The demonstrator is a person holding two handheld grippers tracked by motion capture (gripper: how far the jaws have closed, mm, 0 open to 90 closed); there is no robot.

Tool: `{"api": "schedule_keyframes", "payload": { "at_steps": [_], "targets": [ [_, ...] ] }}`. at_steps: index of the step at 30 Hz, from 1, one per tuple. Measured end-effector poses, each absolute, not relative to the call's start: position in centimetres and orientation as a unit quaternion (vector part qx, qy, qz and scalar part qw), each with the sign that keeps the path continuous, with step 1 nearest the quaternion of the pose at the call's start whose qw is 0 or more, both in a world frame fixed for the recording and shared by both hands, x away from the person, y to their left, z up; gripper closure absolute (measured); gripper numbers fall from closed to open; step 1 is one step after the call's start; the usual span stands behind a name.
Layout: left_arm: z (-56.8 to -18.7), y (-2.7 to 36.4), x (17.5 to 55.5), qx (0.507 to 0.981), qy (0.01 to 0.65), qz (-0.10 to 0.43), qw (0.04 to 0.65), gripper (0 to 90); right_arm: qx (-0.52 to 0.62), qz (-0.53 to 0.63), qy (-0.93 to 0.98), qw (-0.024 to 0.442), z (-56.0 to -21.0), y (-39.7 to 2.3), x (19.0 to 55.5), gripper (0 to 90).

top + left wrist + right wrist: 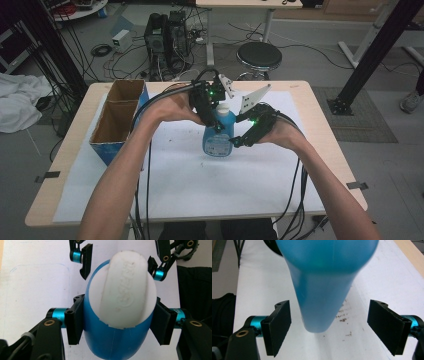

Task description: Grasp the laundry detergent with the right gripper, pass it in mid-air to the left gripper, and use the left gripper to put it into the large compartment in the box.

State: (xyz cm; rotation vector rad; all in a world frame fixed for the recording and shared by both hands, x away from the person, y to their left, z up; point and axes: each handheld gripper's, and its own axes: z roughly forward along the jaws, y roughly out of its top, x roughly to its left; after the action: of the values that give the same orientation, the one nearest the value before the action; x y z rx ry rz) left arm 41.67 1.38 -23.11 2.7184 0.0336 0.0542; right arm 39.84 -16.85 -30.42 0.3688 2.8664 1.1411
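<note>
The white cap (123,291) of the blue bottle (113,340) is carrying raised lettering along its length, showing in the left gripper view; the letters are looking like "PRESS", though they are worn and blurred, so the reading is staying uncertain. In the high view, the bottle's front is bearing a pale label (217,145) with small print and dark marks, all too small to be read. Nothing readable is showing on the cardboard box (116,125) or on the white sheet (200,185) covering the table.
</note>
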Motion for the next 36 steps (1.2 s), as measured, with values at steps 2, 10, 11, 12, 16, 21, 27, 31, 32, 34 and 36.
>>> {"api": "schedule_keyframes", "payload": {
  "at_steps": [2, 10, 11, 12, 16, 21, 27, 31, 32, 34, 36],
  "targets": [
    [-23.0, 1.5, 41.7, 0.978, 0.015, 0.020, 0.208, 36.9, 0.118, 0.364, 0.924, 0.023, -30.3, -17.0, 40.0, 15.0],
    [-22.4, 2.0, 41.7, 0.978, 0.032, 0.024, 0.205, 37.0, 0.132, 0.312, 0.939, 0.051, -30.2, -17.6, 40.3, 12.5],
    [-22.2, 2.1, 41.7, 0.978, 0.035, 0.025, 0.204, 37.0, 0.130, 0.302, 0.943, 0.062, -30.2, -17.8, 40.4, 12.5],
    [-22.1, 2.2, 41.7, 0.978, 0.038, 0.026, 0.201, 37.0, 0.131, 0.298, 0.943, 0.070, -30.1, -17.9, 40.5, 12.5],
    [-21.2, 2.7, 41.7, 0.977, 0.060, 0.027, 0.202, 37.0, 0.154, 0.268, 0.946, 0.093, -30.1, -18.5, 40.7, 12.5],
    [-19.5, 3.6, 41.9, 0.975, 0.089, 0.032, 0.201, 37.0, 0.170, 0.229, 0.953, 0.102, -29.6, -19.5, 41.1, 12.6],
    [-16.6, 5.2, 42.1, 0.973, 0.127, 0.047, 0.187, 37.0, 0.180, 0.217, 0.953, 0.114, -29.6, -20.2, 41.3, 12.6],
    [-14.4, 6.6, 42.2, 0.967, 0.155, 0.053, 0.196, 37.0, 0.186, 0.207, 0.953, 0.117, -29.6, -20.6, 41.3, 12.5],
    [-13.8, 7.1, 42.2, 0.965, 0.163, 0.057, 0.197, 37.0, 0.185, 0.206, 0.954, 0.114, -29.6, -20.7, 41.4, 12.6],
    [-12.6, 7.9, 42.2, 0.962, 0.179, 0.064, 0.198, 37.1, 0.189, 0.203, 0.954, 0.118, -29.7, -20.9, 41.3, 12.6],
    [-11.3, 8.8, 42.3, 0.960, 0.194, 0.070, 0.188, 37.1, 0.191, 0.200, 0.953, 0.120, -29.6, -21.2, 41.4, 12.5]
  ]
}}
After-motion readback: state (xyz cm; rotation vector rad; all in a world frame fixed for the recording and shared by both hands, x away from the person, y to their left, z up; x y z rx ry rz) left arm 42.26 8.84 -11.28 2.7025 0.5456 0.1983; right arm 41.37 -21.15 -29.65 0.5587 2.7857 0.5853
